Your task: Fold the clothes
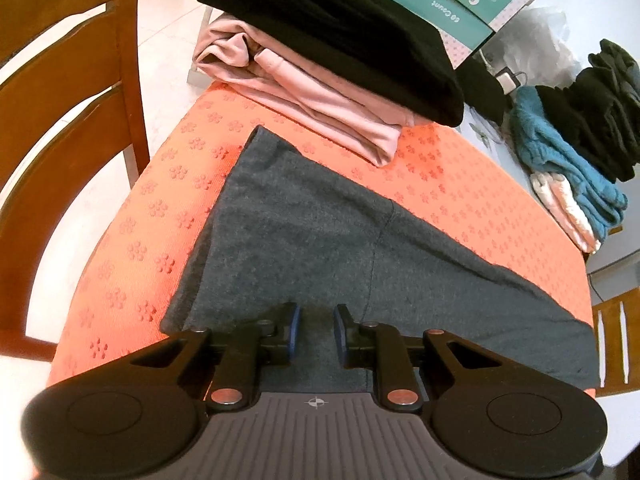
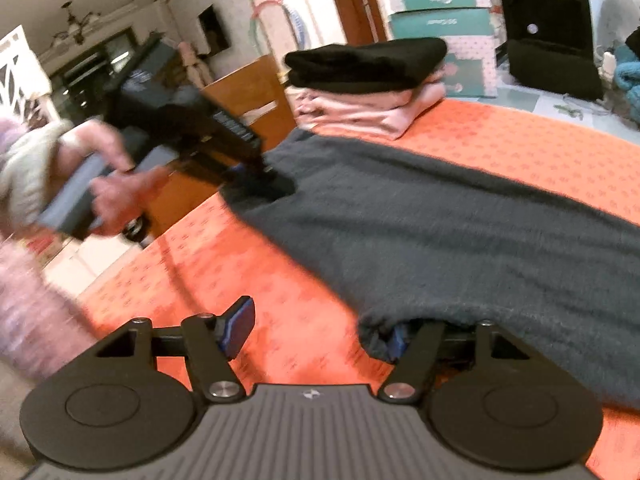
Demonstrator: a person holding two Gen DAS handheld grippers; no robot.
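A charcoal-grey knit garment (image 1: pixel 320 240) is lying across an orange mat (image 1: pixel 460 176) printed with small red flower motifs, beside a folded black garment (image 1: pixel 340 36) stacked on a folded pale-pink one (image 1: pixel 320 108).

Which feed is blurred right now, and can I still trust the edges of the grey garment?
Right wrist view: motion blur smears the left hand-held gripper and softens the grey garment. Left wrist view: sharp, garment hem and seam crisp, though fisheye bends the orange mat and the floor beyond is overexposed.
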